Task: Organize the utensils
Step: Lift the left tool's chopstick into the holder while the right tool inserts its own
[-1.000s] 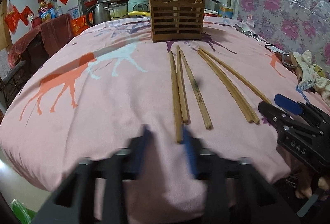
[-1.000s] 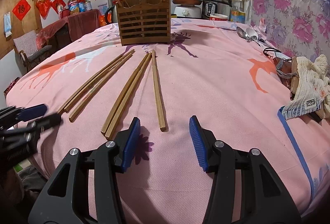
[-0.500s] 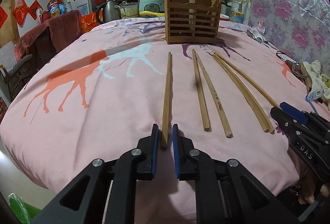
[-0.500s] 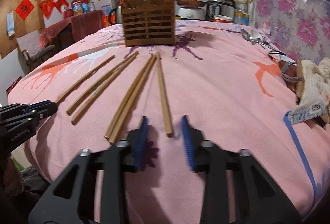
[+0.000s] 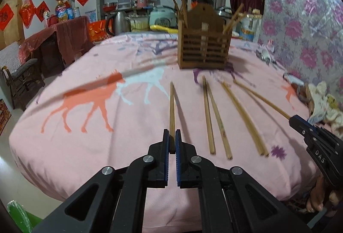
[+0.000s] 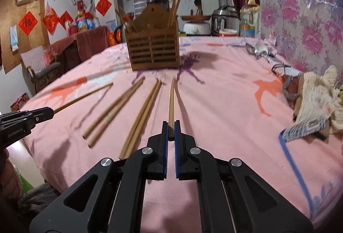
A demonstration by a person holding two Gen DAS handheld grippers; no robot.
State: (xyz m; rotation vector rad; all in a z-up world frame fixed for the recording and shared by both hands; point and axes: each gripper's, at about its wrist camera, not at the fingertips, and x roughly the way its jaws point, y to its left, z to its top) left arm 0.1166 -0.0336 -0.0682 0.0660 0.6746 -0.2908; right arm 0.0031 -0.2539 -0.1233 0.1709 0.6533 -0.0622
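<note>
The left tool (image 5: 172,139) is pinched on the near end of 1 wooden chopstick (image 5: 172,107), which points ahead toward the slatted wooden holder (image 5: 204,50). The right tool (image 6: 171,130) likewise clamps the near end of another chopstick (image 6: 171,102). Between the 2 tools, 4 loose chopsticks (image 5: 216,117) lie on the pink-clothed bench (image 5: 85,147).

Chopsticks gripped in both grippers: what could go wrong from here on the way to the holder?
1. Each gripper, left and right, pinches its chopstick at the near end only, so the long free end may swing or slip out.
2. The holder already has sticks leaning in it; a tilted tip could catch on them or the slats and tip it.
</note>
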